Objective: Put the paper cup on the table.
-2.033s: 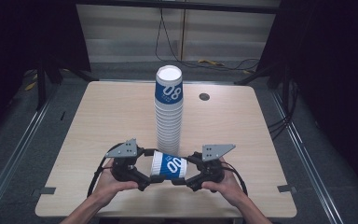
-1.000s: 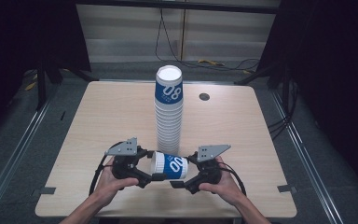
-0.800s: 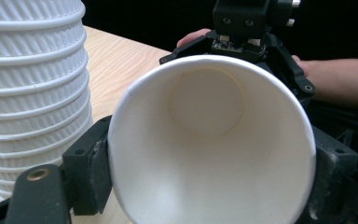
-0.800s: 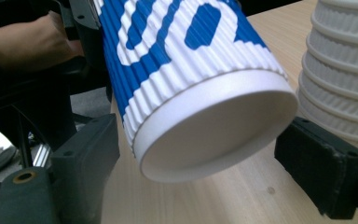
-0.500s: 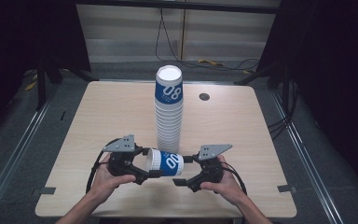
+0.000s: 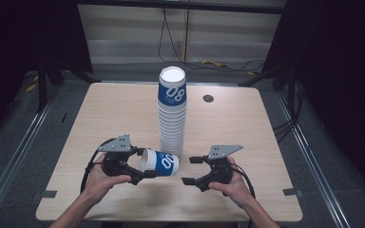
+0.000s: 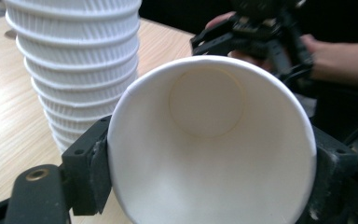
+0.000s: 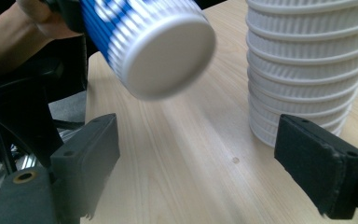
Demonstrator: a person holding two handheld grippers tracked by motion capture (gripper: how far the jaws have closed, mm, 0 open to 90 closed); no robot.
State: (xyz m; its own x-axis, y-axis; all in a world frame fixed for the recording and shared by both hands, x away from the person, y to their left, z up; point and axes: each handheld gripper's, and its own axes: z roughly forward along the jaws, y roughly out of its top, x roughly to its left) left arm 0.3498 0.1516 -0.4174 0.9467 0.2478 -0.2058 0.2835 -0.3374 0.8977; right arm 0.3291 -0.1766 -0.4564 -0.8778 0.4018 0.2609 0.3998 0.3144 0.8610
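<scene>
While left claw [image 6: 142, 168] grips sideways cup [image 6: 160, 162], right claw [image 6: 190, 170] gapes.

We see a single paper cup [image 6: 160, 162], white inside with a ribbed blue band and white numerals, lying on its side in the air just before the foot of the tall stack of cups [image 6: 172, 114]. Its open mouth faces away from the stack's base, its flat bottom toward it.

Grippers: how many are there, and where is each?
2. The left gripper lies near the table's front, clamped on a sideways cup. The right gripper sits open beside it, before the cup stack.
</scene>
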